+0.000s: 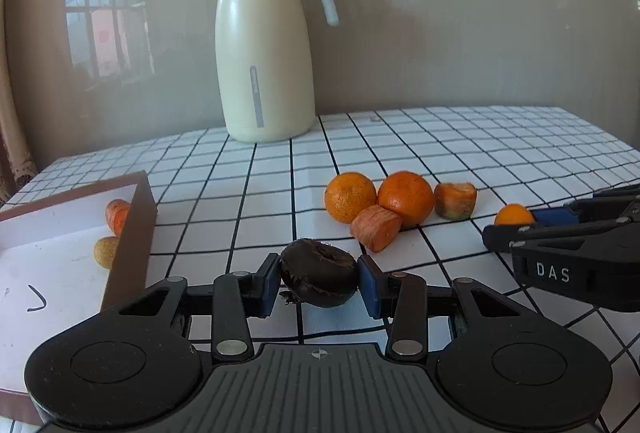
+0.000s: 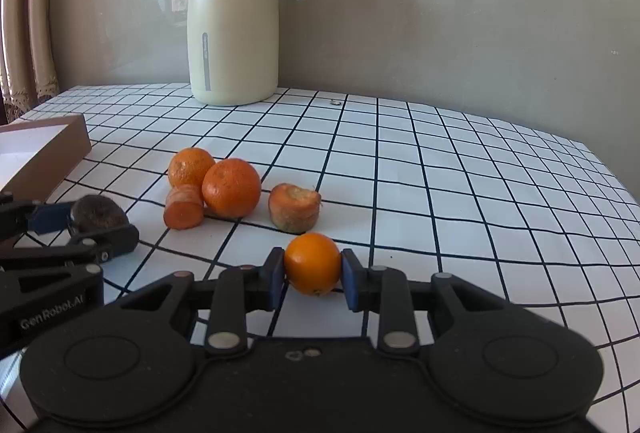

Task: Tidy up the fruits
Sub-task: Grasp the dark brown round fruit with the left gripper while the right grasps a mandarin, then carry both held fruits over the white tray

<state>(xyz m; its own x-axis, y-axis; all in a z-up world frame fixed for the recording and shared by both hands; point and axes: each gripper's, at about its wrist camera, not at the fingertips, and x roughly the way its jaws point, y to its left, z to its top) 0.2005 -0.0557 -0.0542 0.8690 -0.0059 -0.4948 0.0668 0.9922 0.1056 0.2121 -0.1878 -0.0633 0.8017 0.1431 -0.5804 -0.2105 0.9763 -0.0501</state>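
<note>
A dark brown, rough-skinned round fruit [image 1: 319, 275] rests on the checked tablecloth, and my left gripper [image 1: 319, 283] is shut on it, both blue pads against its sides. The same fruit [image 2: 98, 211] shows at the left of the right wrist view. My right gripper [image 2: 313, 275] is shut on a small smooth orange fruit [image 2: 313, 263], which also touches the cloth. That orange fruit [image 1: 513, 213] appears at the right edge of the left wrist view. Between the grippers, farther back, lie two tangerines [image 1: 350, 196] [image 1: 406, 197] and two carrot chunks [image 1: 376, 227] [image 1: 456, 200].
A shallow box with brown walls [image 1: 132, 225] and a white floor stands to the left; it holds a carrot piece [image 1: 117, 215] and a small yellowish round item [image 1: 106, 251]. A tall cream jug [image 1: 264, 49] stands at the back against the wall. The table's right edge curves away [image 2: 600, 169].
</note>
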